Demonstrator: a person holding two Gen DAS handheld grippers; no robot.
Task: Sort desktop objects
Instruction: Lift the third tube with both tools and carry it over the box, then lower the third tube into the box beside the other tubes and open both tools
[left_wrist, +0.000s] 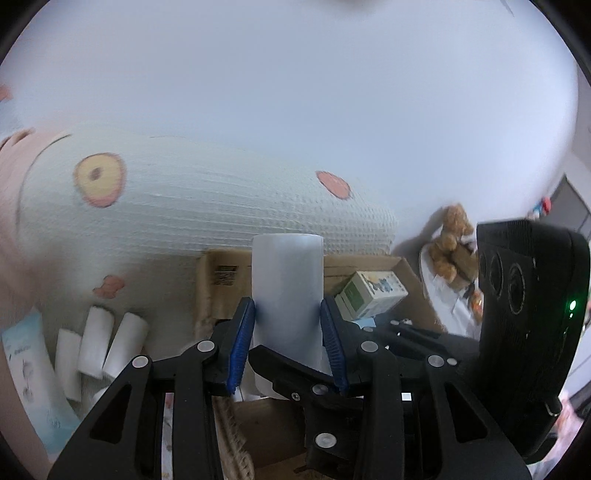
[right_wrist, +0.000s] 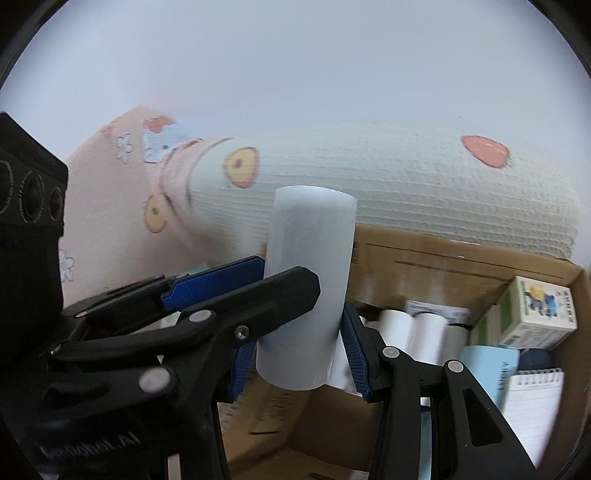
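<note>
White paper roll stands clamped between both the left gripper and right gripper.

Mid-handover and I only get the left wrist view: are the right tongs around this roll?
Observer: Yes. The right tongs straddle the lower end of the white roll, with a blue pad close on each side. I cannot tell whether they press.
Operator: And beyond the roll?
Observer: More white rolls stand side by side inside the cardboard box, near its back wall.
Operator: Anything else in there?
Observer: A spiral notepad sits at the right side, below the small printed carton.
</note>
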